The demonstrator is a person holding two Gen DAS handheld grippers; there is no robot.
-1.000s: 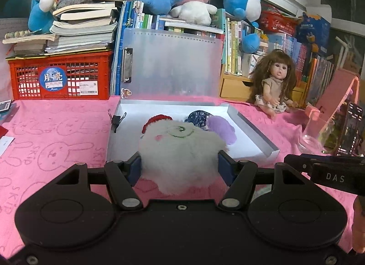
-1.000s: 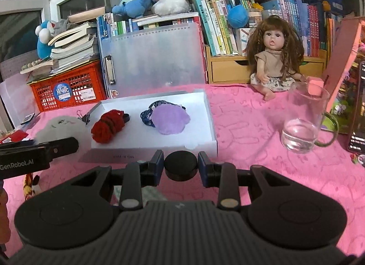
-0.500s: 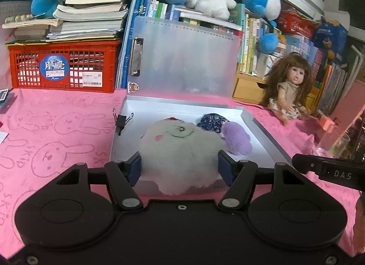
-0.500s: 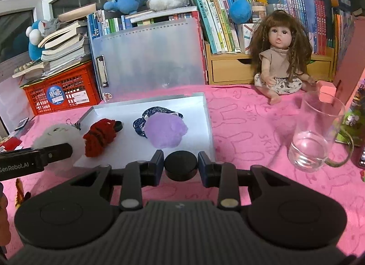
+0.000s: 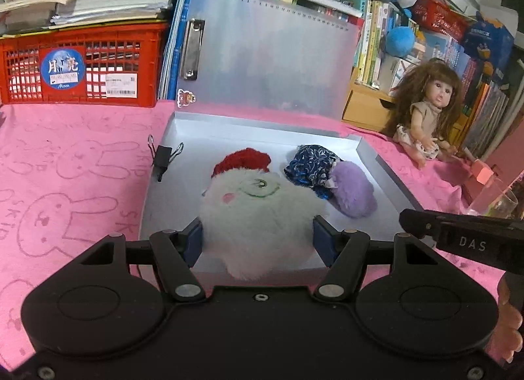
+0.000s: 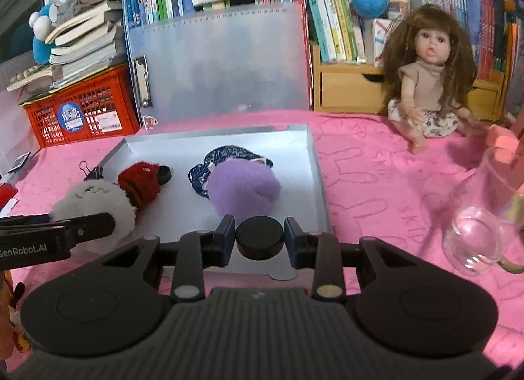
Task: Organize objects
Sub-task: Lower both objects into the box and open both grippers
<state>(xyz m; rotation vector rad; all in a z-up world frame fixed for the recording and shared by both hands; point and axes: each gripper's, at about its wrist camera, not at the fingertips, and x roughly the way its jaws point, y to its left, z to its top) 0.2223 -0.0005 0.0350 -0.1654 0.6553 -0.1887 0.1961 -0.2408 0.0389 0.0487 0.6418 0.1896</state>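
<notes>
The white fluffy ball (image 5: 260, 219), soft and long-haired with a stitched green smile and a pink cheek, sits squeezed between the blue pads of the left gripper (image 5: 258, 242), held over the near edge of the tray (image 5: 183, 124). The right gripper (image 6: 259, 241) clamps a small black disc (image 6: 259, 237), smooth, round and flat-topped, just above the tray's near edge toward its right corner.

The tray is a shallow, pale grey box with low upright walls and a frosted plastic lid (image 5: 271, 49) standing open at its far edge. Inside lie a red woolly piece (image 6: 140, 180) near the left wall, a dark blue patterned cloth (image 5: 311, 164) in the middle, and a purple fuzzy ball (image 6: 244, 188) touching that cloth. A black binder clip (image 5: 162, 155) is clipped onto the left wall.

Everything rests on a pink cloth (image 5: 65, 157) embossed with rabbit outlines. At the far left stands a red mesh crate (image 5: 78, 62) under stacked books; a doll (image 6: 429, 79) sits at the far right against a wooden drawer unit, with plush toys and book rows behind. A clear glass mug (image 6: 481, 232) stands well right of the tray.

Bare tray floor shows along the left wall and the far edge; the pink cloth lies open to the left of the tray and between tray and mug.
</notes>
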